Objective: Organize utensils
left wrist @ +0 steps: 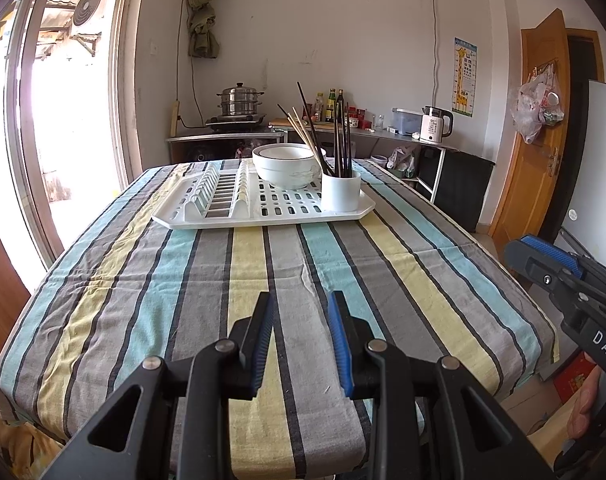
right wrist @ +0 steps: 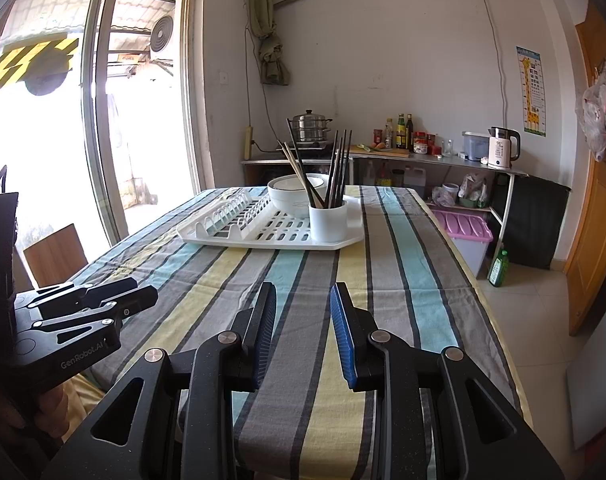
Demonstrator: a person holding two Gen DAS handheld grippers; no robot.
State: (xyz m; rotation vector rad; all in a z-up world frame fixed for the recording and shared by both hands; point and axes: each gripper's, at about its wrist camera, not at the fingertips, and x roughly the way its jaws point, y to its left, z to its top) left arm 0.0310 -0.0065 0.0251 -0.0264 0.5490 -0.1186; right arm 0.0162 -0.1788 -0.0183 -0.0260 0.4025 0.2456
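A white drying rack [left wrist: 287, 210] [right wrist: 279, 236] sits at the far end of the striped table. On it stand a white cup [left wrist: 340, 191] [right wrist: 327, 222] holding several dark and wooden chopsticks [left wrist: 341, 136] [right wrist: 335, 168], and stacked white bowls [left wrist: 289, 166] [right wrist: 293, 194] behind it. My left gripper [left wrist: 302, 304] is open and empty, low over the table's near edge. My right gripper [right wrist: 302, 298] is open and empty, also at the near edge, well short of the rack. Each gripper shows in the other's view, the right one [left wrist: 543, 260] and the left one [right wrist: 103, 296].
The striped tablecloth [left wrist: 263, 280] [right wrist: 323, 280] covers the table. A counter [left wrist: 383, 130] behind holds a steamer pot [left wrist: 239, 100], bottles and a kettle [left wrist: 435, 124]. A pink-lidded bin [right wrist: 463, 226] and green bottle [right wrist: 499, 266] stand on the floor right. A wooden chair [right wrist: 53, 252] is at left.
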